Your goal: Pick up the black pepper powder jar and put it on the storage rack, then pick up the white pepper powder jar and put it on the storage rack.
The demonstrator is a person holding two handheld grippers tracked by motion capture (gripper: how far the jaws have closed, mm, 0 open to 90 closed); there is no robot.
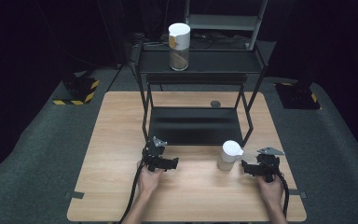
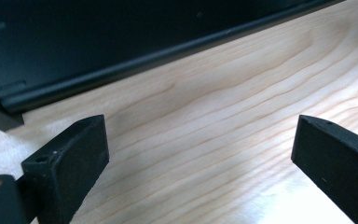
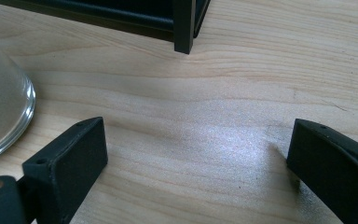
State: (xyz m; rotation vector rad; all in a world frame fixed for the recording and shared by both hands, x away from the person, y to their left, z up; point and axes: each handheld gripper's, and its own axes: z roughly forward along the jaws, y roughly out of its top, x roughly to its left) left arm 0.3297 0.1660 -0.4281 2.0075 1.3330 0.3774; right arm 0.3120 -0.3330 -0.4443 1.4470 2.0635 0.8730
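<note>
On the wooden table, a small clear jar with a white lid stands upright in front of the black rack's right leg. My right gripper lies just right of the jar, pointing at it, open and apart from it. In the right gripper view, its jaws are spread over bare wood, with the jar's glass base at the left edge. Left of centre, my left gripper rests on the table, pointing right. Its jaws stand wide open with nothing between them.
A black two-tier rack stands mid-table; its lower tray is bare. A taller white-lidded jar stands on the top shelf. A small dark disc lies on the table behind the rack. The rack's leg is just beyond my right gripper.
</note>
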